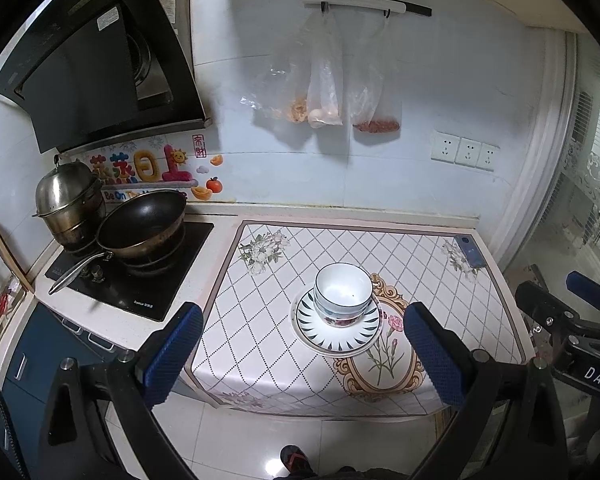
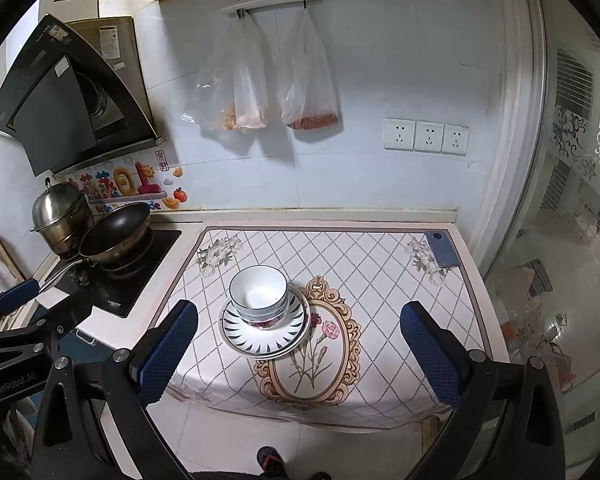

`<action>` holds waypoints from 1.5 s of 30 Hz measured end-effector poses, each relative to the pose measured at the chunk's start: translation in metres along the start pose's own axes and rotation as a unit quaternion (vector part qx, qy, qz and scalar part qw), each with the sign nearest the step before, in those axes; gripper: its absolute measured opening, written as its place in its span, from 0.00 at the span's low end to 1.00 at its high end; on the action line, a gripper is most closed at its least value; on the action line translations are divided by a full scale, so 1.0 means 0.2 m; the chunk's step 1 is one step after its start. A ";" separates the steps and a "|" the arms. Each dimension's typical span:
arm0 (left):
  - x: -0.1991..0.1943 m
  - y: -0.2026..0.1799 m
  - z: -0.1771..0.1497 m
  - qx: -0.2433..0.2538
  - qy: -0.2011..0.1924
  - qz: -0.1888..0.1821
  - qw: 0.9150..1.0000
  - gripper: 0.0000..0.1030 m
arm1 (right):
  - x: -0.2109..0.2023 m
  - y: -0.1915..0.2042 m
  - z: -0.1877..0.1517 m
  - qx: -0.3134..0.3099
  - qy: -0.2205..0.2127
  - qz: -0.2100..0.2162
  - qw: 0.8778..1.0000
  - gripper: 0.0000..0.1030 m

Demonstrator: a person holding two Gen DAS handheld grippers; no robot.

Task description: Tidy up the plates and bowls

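Note:
A stack of white bowls (image 1: pixel 343 295) (image 2: pixel 259 295) stands on a stack of white plates with dark leaf-pattern rims (image 1: pixel 337 332) (image 2: pixel 264 336), in the middle of the counter's patterned cloth (image 1: pixel 259 312) (image 2: pixel 380 288). My left gripper (image 1: pixel 304 356) is open and empty, held above the counter's front edge, back from the stack. My right gripper (image 2: pixel 300 354) is open and empty too, at a similar height and distance. The right gripper's body shows at the right edge of the left wrist view (image 1: pixel 572 320).
A gas hob (image 1: pixel 131 272) (image 2: pixel 119 276) at the left carries a black wok (image 1: pixel 143 224) (image 2: pixel 115 236) and a steel steamer pot (image 1: pixel 69 200) (image 2: pixel 61 216). A blue phone (image 1: pixel 470 250) (image 2: pixel 442 248) lies at the cloth's back right corner. Plastic bags (image 1: pixel 324 80) (image 2: pixel 251 80) hang on the wall.

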State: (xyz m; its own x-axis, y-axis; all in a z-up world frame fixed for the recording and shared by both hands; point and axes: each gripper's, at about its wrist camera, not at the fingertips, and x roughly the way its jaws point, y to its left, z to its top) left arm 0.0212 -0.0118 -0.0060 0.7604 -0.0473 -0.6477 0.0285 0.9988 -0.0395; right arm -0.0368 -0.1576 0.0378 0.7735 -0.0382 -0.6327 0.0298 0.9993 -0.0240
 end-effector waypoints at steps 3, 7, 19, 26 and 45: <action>-0.01 0.00 0.00 -0.001 0.000 0.001 1.000 1.00 | 0.01 0.01 0.00 -0.005 -0.001 -0.001 1.000 1.00; -0.01 0.00 -0.01 0.000 0.000 0.001 1.000 1.00 | 0.02 0.01 0.00 -0.008 0.001 -0.002 1.000 1.00; -0.03 0.00 -0.01 -0.001 0.002 -0.001 1.000 1.00 | 0.00 -0.01 -0.01 -0.006 0.000 -0.010 1.000 1.00; -0.03 0.00 0.01 0.003 0.000 -0.002 1.000 1.00 | -0.01 -0.03 -0.01 -0.003 -0.004 -0.012 1.000 1.00; -0.04 0.00 0.01 0.007 -0.002 -0.001 1.000 1.00 | -0.01 -0.03 -0.02 -0.001 -0.003 -0.006 1.000 1.00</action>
State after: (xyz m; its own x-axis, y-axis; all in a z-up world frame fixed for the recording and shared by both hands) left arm 0.0174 -0.0120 0.0010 0.7635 -0.0500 -0.6439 0.0399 0.9987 -0.0303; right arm -0.0413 -0.1638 0.0371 0.7765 -0.0507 -0.6281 0.0387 0.9987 -0.0327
